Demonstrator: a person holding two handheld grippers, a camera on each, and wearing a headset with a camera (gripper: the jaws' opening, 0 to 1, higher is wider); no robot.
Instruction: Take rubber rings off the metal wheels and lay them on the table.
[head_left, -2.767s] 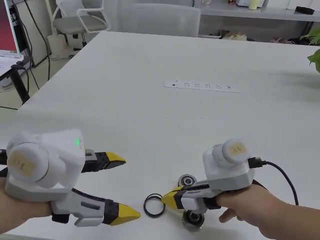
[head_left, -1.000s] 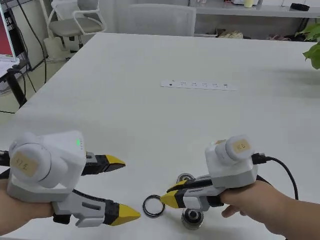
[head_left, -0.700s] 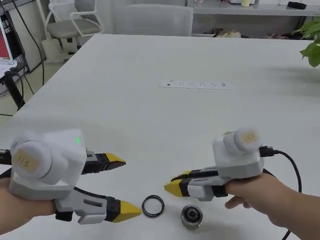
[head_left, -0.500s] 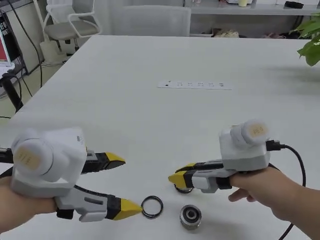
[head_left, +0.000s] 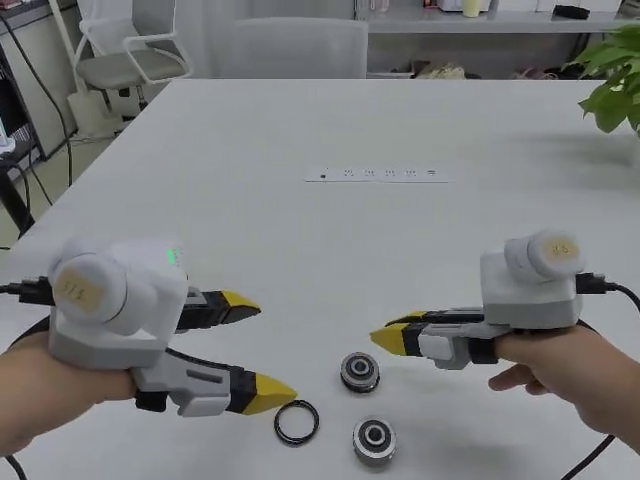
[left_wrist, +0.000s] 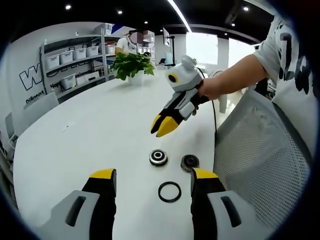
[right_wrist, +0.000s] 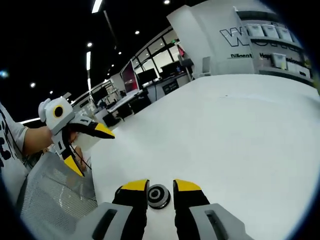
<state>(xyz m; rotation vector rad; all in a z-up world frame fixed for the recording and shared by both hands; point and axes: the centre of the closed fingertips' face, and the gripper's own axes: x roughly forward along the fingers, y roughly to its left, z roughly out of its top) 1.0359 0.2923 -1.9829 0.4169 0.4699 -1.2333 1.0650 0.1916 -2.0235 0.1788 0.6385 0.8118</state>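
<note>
Head view downward; opposed gripper views share wheel (left_wrist: 158, 157).

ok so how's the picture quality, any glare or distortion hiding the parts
Head view: bright, even light, sharp; the rubber ring and two metal wheels cast only soft shadows. Left gripper view: fisheye curves the table, centre sharp. Right gripper view: dark ceiling, bright light strips, a wheel crisp beyond the right hand-held gripper.

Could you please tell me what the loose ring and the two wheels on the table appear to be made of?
The loose ring looks like matte black rubber: it is thin and dull, with no glints. The two wheels, one farther and one nearer, look like bare metal, probably steel: grey, with bright highlights on their rims and darker centres. Whether any rubber remains on them is too small to tell.
</note>
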